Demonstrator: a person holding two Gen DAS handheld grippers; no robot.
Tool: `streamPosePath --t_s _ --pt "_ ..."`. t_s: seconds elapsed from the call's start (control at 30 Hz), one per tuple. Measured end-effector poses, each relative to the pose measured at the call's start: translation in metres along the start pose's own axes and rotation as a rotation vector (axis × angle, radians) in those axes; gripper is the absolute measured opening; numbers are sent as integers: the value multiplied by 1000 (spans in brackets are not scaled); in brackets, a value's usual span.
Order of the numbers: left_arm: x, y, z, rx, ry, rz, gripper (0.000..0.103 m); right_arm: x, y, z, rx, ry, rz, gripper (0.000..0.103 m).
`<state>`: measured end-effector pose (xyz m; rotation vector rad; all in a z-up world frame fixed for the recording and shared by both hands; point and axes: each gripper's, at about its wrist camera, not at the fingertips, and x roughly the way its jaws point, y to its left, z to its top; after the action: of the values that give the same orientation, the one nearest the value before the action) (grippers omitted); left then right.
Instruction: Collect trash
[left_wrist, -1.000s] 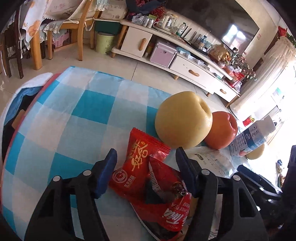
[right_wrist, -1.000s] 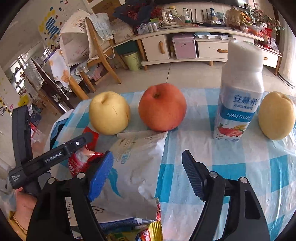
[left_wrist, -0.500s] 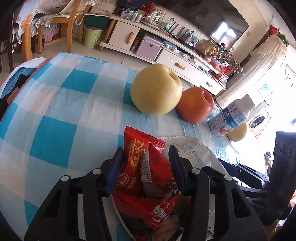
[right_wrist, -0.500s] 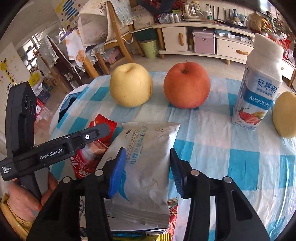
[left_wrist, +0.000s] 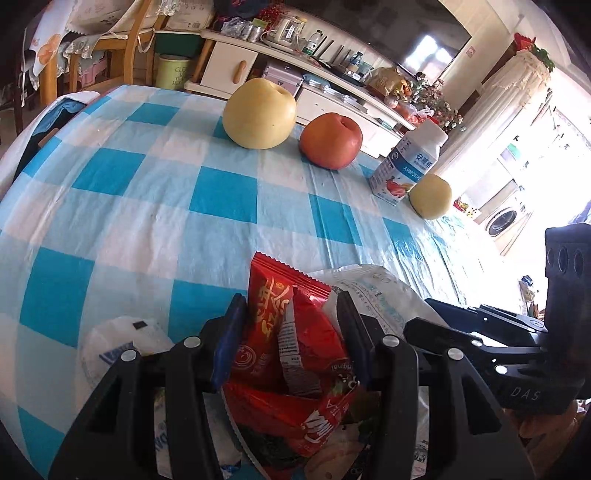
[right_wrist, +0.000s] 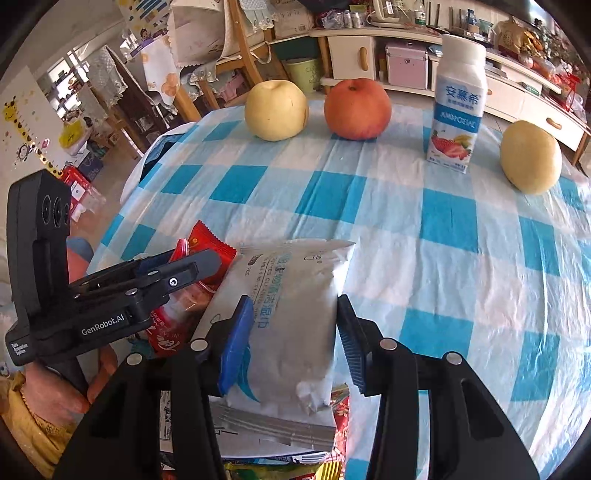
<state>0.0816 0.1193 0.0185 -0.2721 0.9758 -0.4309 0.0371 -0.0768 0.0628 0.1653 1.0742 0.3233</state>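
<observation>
My left gripper (left_wrist: 291, 317) is shut on a bunch of red snack wrappers (left_wrist: 288, 332) and holds them at the near edge of the checked table (left_wrist: 184, 192). My right gripper (right_wrist: 293, 321) is shut on a white wipes packet (right_wrist: 291, 295) just to the right of them. The wipes packet also shows in the left wrist view (left_wrist: 376, 291), and the red wrappers show in the right wrist view (right_wrist: 207, 247). More wrappers and papers (right_wrist: 280, 443) lie under both grippers.
At the far side of the table stand a yellow pear (right_wrist: 276, 110), a red apple (right_wrist: 357, 109), a yogurt drink bottle (right_wrist: 458, 103) and a second pear (right_wrist: 531, 162). A white lid (left_wrist: 118, 343) lies near the left gripper. Chairs and a TV cabinet stand beyond.
Both grippers closed on their trash and pulled back toward the near table edge, dragging the red wrappers and the wipes packet away from the fruit.
</observation>
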Motion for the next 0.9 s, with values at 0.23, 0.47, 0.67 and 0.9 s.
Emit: streamPosePath --t_s 0.23,0.47,0.67,0.9 --pt "-76 13 -19 -29 -182 63 75 -63 -1 -30 90 -92 37 83" --pt "-137 55 -60 -192 -273 167 81 -99 19 -87 80 -131 -31 92" --pt "-117 46 -73 -103 -208 195 81 -86 24 -112 66 -76 -46 92" --pt "-81 46 -68 -196 -149 223 81 -71 35 -114 -26 -70 -119 92"
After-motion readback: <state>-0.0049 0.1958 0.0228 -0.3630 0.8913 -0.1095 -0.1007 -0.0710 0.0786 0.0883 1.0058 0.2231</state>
